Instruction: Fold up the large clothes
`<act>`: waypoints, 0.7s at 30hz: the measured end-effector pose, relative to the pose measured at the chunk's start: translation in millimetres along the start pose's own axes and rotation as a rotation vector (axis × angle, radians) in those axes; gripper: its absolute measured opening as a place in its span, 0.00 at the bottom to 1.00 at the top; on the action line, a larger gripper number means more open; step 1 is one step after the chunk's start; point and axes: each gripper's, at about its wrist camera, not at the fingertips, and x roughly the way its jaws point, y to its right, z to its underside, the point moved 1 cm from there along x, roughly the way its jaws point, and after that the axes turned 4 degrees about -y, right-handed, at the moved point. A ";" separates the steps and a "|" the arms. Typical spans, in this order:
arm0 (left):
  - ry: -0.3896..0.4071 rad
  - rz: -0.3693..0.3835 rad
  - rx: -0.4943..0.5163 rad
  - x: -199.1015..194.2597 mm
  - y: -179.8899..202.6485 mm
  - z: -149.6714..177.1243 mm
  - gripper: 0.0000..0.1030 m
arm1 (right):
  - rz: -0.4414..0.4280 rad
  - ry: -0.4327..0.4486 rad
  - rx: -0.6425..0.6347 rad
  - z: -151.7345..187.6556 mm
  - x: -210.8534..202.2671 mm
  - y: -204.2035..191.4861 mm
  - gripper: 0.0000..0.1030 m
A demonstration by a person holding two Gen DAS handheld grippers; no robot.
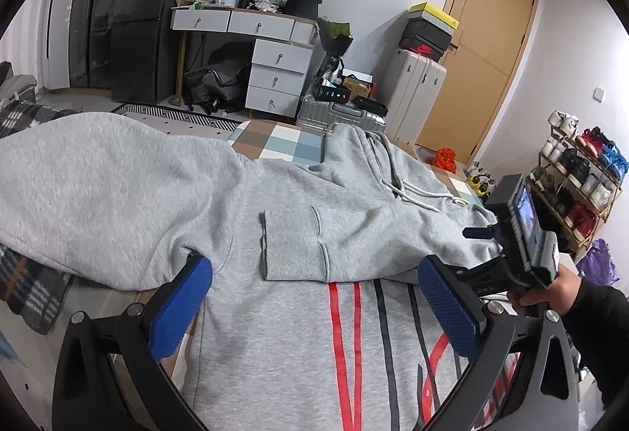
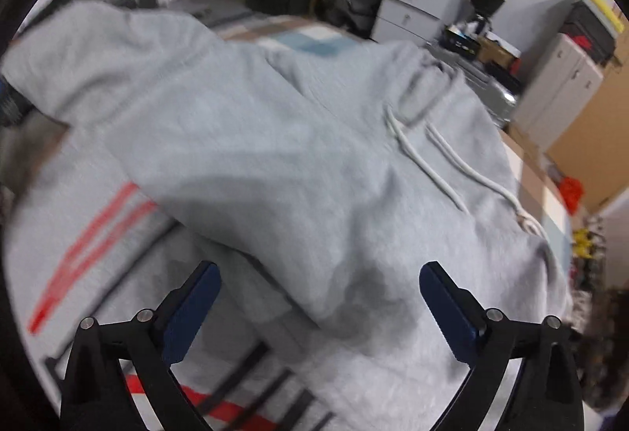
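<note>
item: grey hoodie [image 1: 298,321], laid flat on a bed with a checked cover [image 1: 283,140], filling the middle and lower part of both views; long axis runs from the bottom of the frame up to the hood [image 1: 354,144] at upper centre. left of frame: one sleeve [image 1: 98,187] folded across the chest, its ribbed cuff [image 1: 293,244] resting at centre above the red and dark stripes [image 1: 346,344]. left gripper [image 1: 314,307]: jaws spread wide, nothing between the pads, hovering over the lower body of the garment with the folded sleeve's underarm just beside its left pad. right of frame: white drawstrings [image 1: 416,191] trailing from the hood; right gripper [image 2: 318,307], held in a hand [image 1: 546,293] at the right edge of the left wrist view, jaws likewise spread and empty, a fold of grey cloth lying just ahead of them; this view is blurred. judgement: sleeves appear folded in, so the next fold likely runs along the long axis, hem towards hood; the hem lies below both sets of jaws, out of view, neither hand clearly nearer.
</note>
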 end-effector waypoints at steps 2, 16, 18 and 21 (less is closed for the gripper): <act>-0.002 -0.010 0.001 2.8 -0.3 0.0 0.99 | -0.029 -0.019 0.005 -0.3 10.0 -1.2 0.81; -0.025 -0.012 -0.022 6.7 -8.3 -0.4 0.99 | -0.224 0.141 0.407 -39.9 13.8 39.5 0.07; -0.031 -0.010 -0.019 6.7 -7.0 0.3 0.99 | -0.258 -0.001 0.381 -41.5 36.6 30.0 0.08; -0.037 -0.005 -0.009 6.1 -4.1 1.5 0.99 | -0.241 -0.056 0.359 -29.8 36.5 21.5 0.15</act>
